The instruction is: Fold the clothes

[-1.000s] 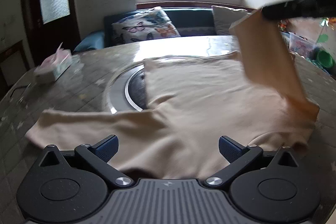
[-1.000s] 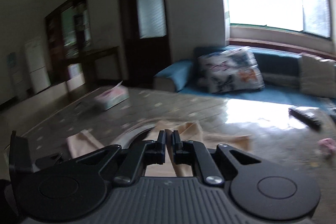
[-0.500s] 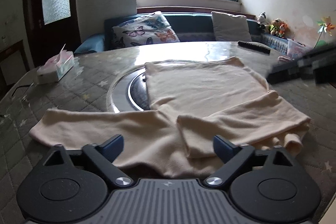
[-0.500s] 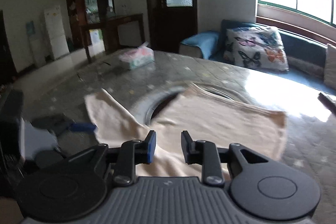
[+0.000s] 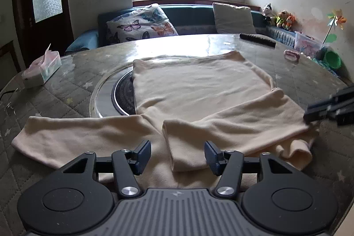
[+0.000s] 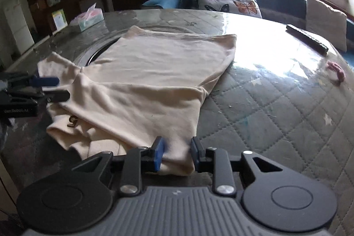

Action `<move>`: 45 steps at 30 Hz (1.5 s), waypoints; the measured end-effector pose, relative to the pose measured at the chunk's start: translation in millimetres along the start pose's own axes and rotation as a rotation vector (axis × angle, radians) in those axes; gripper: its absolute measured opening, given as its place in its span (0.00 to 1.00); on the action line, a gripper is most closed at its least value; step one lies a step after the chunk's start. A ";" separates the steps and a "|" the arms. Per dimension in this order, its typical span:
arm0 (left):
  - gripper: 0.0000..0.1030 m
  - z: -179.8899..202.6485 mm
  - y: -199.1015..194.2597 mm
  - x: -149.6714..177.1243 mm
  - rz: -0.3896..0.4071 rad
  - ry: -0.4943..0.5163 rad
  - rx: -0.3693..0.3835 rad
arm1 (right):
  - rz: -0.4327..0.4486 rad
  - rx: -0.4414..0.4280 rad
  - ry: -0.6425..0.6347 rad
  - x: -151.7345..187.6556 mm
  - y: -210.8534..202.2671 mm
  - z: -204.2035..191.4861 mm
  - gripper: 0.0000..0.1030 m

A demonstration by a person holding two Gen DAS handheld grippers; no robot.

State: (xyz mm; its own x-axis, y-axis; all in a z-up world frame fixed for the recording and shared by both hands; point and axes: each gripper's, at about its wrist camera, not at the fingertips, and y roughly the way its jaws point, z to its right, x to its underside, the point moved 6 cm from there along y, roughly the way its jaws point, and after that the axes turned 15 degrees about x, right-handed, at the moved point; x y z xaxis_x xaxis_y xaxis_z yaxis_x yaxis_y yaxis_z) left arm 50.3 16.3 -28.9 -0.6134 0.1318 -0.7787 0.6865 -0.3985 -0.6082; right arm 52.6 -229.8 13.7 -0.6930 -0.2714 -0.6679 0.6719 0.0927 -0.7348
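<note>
A cream long-sleeved top (image 5: 194,90) lies flat on the round table; it also shows in the right wrist view (image 6: 159,63). Its right sleeve (image 5: 232,125) is folded across the body. The left sleeve (image 5: 73,134) stretches out to the left. My left gripper (image 5: 177,155) is open and empty just above the near edge of the top. My right gripper (image 6: 177,153) is open at the folded shoulder edge, with cloth between its fingers but not pinched. It shows at the right edge of the left wrist view (image 5: 327,108).
A tissue box (image 5: 42,69) stands at the table's far left. A black remote (image 5: 257,40) and a pink object (image 5: 291,55) lie at the far right. A round inset hotplate (image 5: 121,94) sits under the top. A sofa with cushions (image 5: 141,24) is beyond.
My right gripper carried the right sleeve over the body, laid it down, opened and let it go, then drew back to the shoulder edge. My left gripper stayed open.
</note>
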 end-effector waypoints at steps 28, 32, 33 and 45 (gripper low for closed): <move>0.57 -41.0 -8.7 5.1 -0.007 -0.105 -0.068 | 0.119 0.024 -0.216 -50.7 51.8 -18.9 0.24; 0.56 -48.3 -10.4 8.7 -0.014 -0.121 -0.086 | 0.127 0.001 -0.260 -48.8 49.9 -16.8 0.24; 0.56 -48.8 -11.0 9.4 -0.014 -0.119 -0.091 | 0.127 -0.001 -0.267 -48.5 50.3 -16.6 0.24; 0.56 -48.7 -10.5 10.0 -0.022 -0.101 -0.096 | 0.133 0.045 -0.300 -49.7 42.5 -5.3 0.03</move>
State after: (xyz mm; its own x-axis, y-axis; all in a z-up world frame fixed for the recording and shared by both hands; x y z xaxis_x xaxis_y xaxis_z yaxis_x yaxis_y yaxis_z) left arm 56.0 66.0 -37.7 -0.6617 0.0455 -0.7484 0.7035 -0.3075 -0.6408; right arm 114.2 -207.3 15.1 -0.4949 -0.5303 -0.6884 0.7670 0.1058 -0.6328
